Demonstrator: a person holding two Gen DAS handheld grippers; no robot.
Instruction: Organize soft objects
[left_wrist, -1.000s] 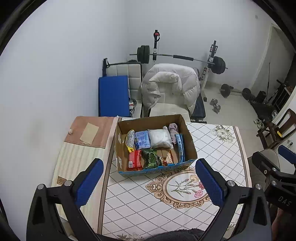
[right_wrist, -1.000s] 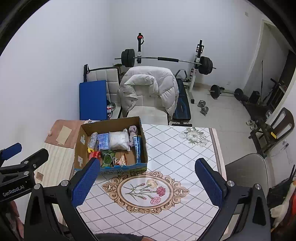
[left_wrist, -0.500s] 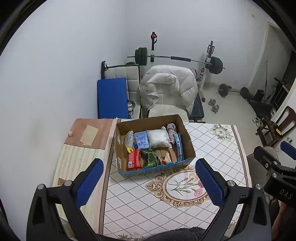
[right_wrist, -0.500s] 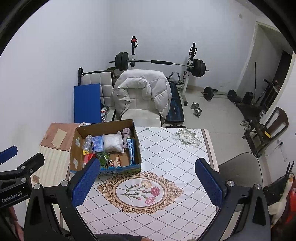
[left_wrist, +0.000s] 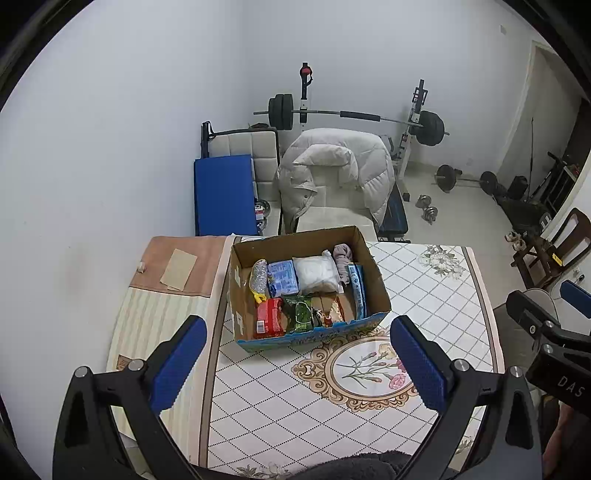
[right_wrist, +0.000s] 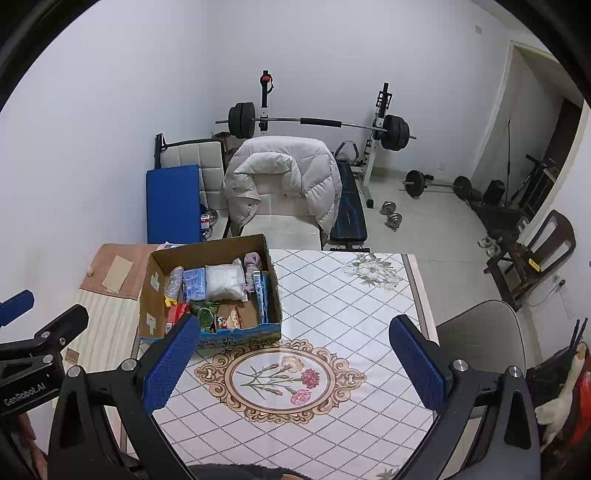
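An open cardboard box stands on the patterned table, near its left edge. It holds several soft packs: a white pouch, a blue pack, a red pack, a green pack and a pink cloth. My left gripper is open and empty, high above the table's near side. My right gripper is open and empty, further right, over the floral medallion.
A chair with a white puffer jacket stands behind the table. A striped side table lies to the left with a paper sheet. A barbell rack, weights and chairs fill the room beyond.
Both grippers have risen and drawn back a little, so the box and table look smaller and lower in view. Both stay open and empty.
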